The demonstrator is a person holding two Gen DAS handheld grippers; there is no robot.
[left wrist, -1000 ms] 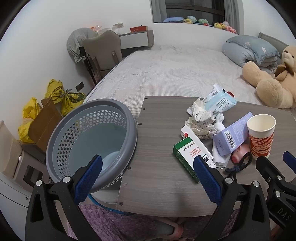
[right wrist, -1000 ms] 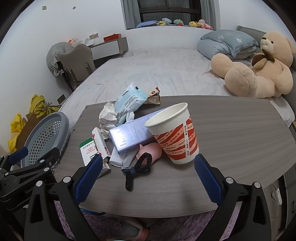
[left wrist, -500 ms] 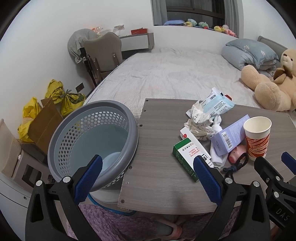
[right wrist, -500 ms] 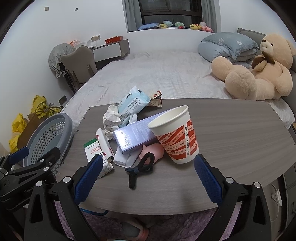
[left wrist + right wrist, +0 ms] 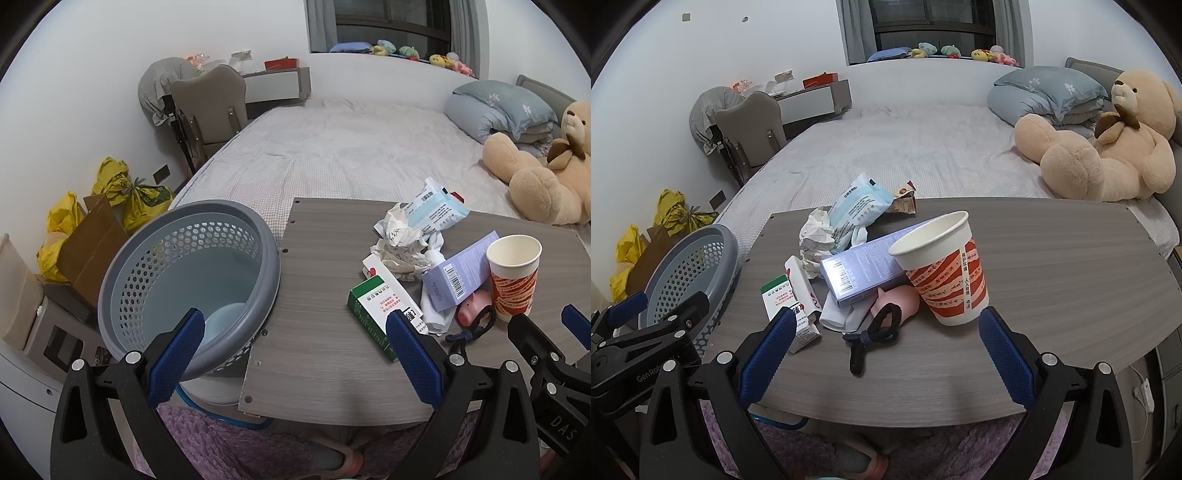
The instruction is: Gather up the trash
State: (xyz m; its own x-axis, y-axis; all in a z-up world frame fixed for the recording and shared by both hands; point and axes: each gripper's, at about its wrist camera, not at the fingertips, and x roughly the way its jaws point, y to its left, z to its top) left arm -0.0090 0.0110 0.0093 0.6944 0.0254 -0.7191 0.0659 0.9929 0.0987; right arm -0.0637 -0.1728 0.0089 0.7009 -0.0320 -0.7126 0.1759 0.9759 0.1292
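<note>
Jaws spread wide on both grippers, the right gripper (image 5: 886,354) hanging just short of a paper cup (image 5: 942,269) standing on the worktop (image 5: 1052,266). The left gripper (image 5: 295,354) faces a green-and-white carton (image 5: 376,310), litter piled beyond and a grey basket (image 5: 184,280) touching the worktop's left edge.

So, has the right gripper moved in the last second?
Yes. The right gripper has backed away from the table; the paper cup sits farther from it.
</note>
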